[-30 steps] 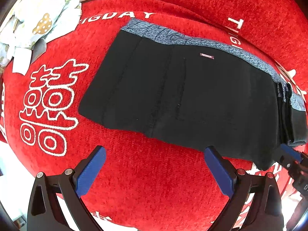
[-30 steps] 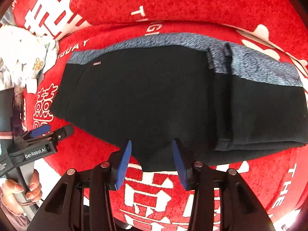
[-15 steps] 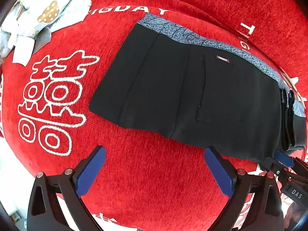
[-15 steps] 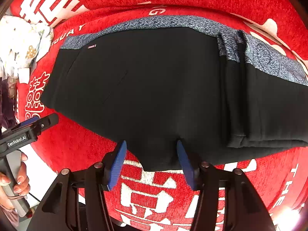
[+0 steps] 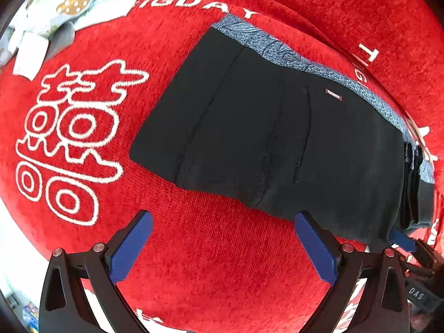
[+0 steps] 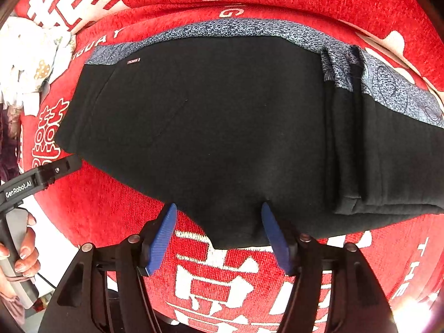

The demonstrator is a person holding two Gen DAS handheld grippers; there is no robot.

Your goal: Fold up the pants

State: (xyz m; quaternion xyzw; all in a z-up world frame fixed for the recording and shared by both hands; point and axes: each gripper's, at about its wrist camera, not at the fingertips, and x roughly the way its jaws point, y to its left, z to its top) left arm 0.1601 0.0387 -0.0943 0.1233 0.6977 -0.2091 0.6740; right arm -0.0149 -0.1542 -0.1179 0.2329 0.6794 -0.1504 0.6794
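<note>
Left wrist view, pants: black pants (image 5: 277,144), smooth knit, folded into a broad rectangle with a speckled grey-blue waistband (image 5: 327,77) along the far edge and a small label near it; stacked folded layers show at the right end.
Left wrist view, surface: red cloth (image 5: 211,263), ribbed plush, with white outlined characters at left; a pale patterned bundle (image 5: 69,5) lies far left.
Left wrist view, left gripper: left gripper (image 5: 222,245) spread wide, blue pads over bare red cloth, nothing between them; its right pad sits just at the near edge of the pants.
Left wrist view, change: compared with a second ago the pants sit further right and nearer the pads, and the white characters appear larger.
Left wrist view, other tool: a blue tip of the right gripper (image 5: 402,240) shows at the near right corner of the pants.
Right wrist view, pants: the black rectangle (image 6: 222,127) fills the middle; waistband far, thick folded stack at right.
Right wrist view, right gripper: right gripper (image 6: 219,236) with jaws opening; the near hem of the pants lies between the ribbed blue pads, which stand apart from it, not pressing.
Right wrist view, change: the pads stand wider than a second ago, and the pants fill more of the view.
Right wrist view, left side: a hand (image 6: 25,252) holds the left gripper's handle near the left end of the pants.
</note>
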